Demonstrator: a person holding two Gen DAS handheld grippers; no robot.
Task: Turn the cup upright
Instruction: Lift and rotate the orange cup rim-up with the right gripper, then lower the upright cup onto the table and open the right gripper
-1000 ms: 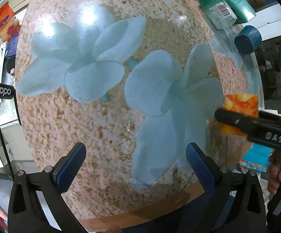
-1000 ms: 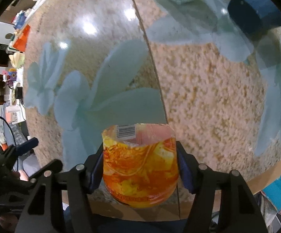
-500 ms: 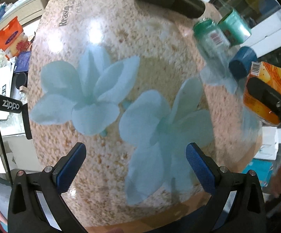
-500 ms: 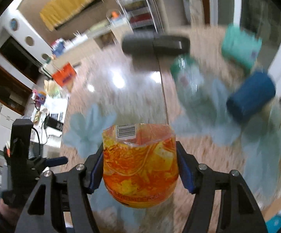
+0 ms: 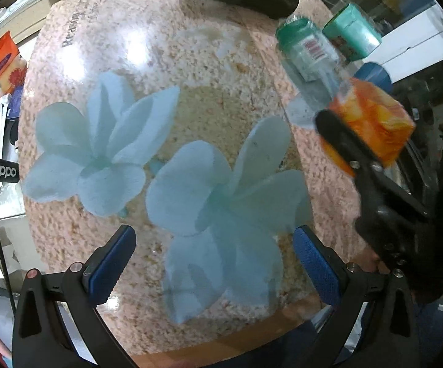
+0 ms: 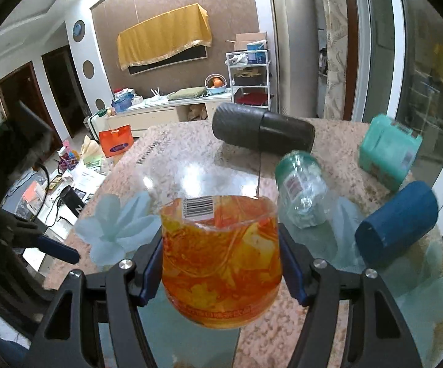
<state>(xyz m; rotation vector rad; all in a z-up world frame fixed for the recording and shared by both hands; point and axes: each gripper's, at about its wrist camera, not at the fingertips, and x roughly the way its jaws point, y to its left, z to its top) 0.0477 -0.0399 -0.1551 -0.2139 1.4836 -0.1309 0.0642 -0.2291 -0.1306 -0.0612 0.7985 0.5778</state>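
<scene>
My right gripper (image 6: 221,263) is shut on an orange and yellow patterned cup (image 6: 221,263) with a barcode sticker, held above the table with its open mouth pointing away from the camera. In the left wrist view the cup (image 5: 374,122) hangs tilted above the table's right side in the right gripper (image 5: 359,141). My left gripper (image 5: 215,263) is open and empty above the flower-patterned tabletop (image 5: 190,92).
Lying on the table's far side are a dark grey flask (image 6: 261,132), a clear jar with green lid (image 6: 301,190), a teal container (image 6: 390,150) and a dark blue cup (image 6: 396,230). The near table edge (image 5: 221,346) runs below the left gripper.
My right gripper has lifted the orange cup off the table and rotated it, so its view swung from the tabletop up to the room. The left gripper stayed open and drew back slightly.
</scene>
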